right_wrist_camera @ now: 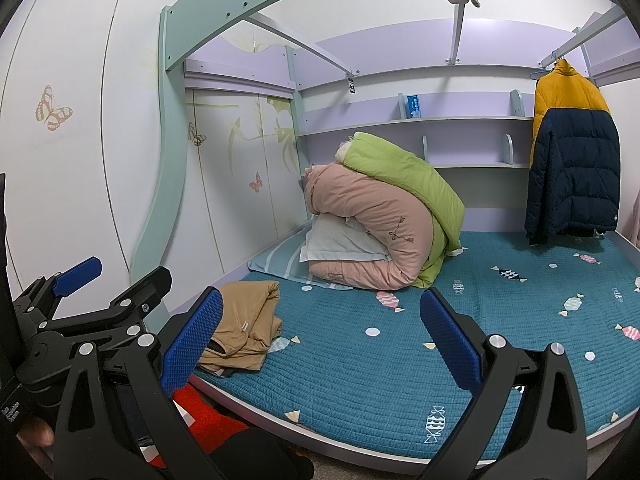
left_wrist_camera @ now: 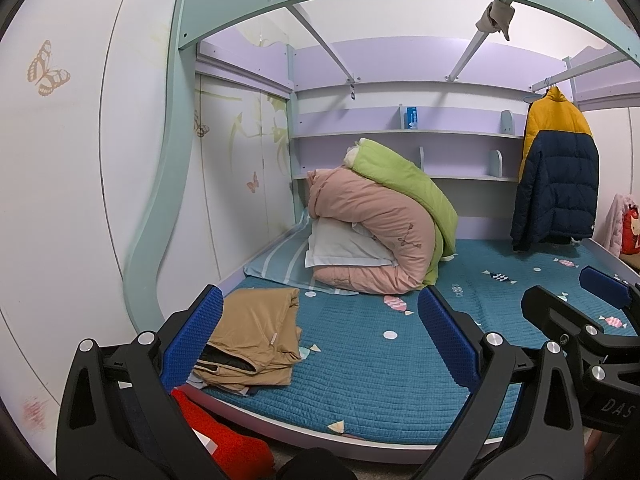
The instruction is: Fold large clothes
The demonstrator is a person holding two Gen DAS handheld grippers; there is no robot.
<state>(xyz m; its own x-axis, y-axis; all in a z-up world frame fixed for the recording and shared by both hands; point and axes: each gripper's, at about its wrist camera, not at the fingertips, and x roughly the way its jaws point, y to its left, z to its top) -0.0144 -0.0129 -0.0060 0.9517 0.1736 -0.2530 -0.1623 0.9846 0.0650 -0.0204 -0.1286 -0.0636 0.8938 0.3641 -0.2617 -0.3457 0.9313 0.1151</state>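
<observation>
Tan garment (left_wrist_camera: 256, 332), already bundled into a rough fold, lies on the near-left corner of the bed (left_wrist_camera: 380, 368), close to the near edge. Its long axis runs near-to-far, tilted a little rightward at the far end. A dark lining shows at its near end.

From my left gripper (left_wrist_camera: 320, 340) it sits just left of centre, partly behind the left finger pad (left_wrist_camera: 192, 340), so low and to the left between the jaws. From my right gripper (right_wrist_camera: 320, 340) it is further left, also half hidden by the left pad (right_wrist_camera: 192, 344). I judge the left arm the nearer one for a pick.

Both jaws are spread wide, holding nothing, touching nothing; both hover short of the bed edge.

A red fabric item (left_wrist_camera: 224, 436) lies below the bed edge at near left, under my left gripper; can't tell what it is.

Further out: pink and green quilts (left_wrist_camera: 376, 236) heaped over a pillow at far left, and a yellow-navy puffer jacket (left_wrist_camera: 556, 176) hanging at far right, well apart from both grippers.
</observation>
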